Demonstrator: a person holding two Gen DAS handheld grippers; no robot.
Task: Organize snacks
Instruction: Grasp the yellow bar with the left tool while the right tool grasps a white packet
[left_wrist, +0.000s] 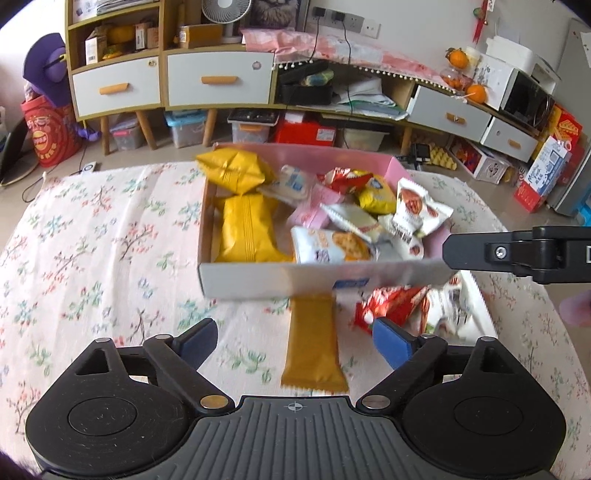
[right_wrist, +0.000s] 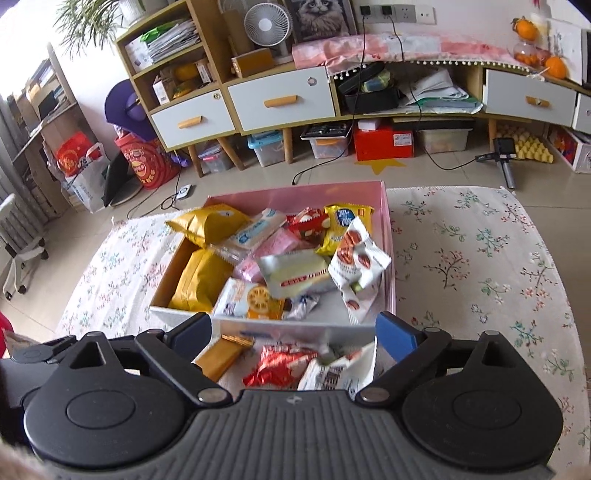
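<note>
A pink cardboard box full of snack packets sits on a floral tablecloth. Inside lie two yellow bags, a cracker packet and several other wrappers. In front of the box lie a mustard-coloured bar, a red packet and a white packet. My left gripper is open, the bar lying between its fingers, untouched. My right gripper is open above the red and white packets, gripping nothing. One finger of the right gripper reaches in from the right edge of the left wrist view.
The floral tablecloth covers the table on both sides of the box. Beyond the table's far edge stand cabinets with white drawers, storage bins on the floor and cables. Part of a hand shows at the right.
</note>
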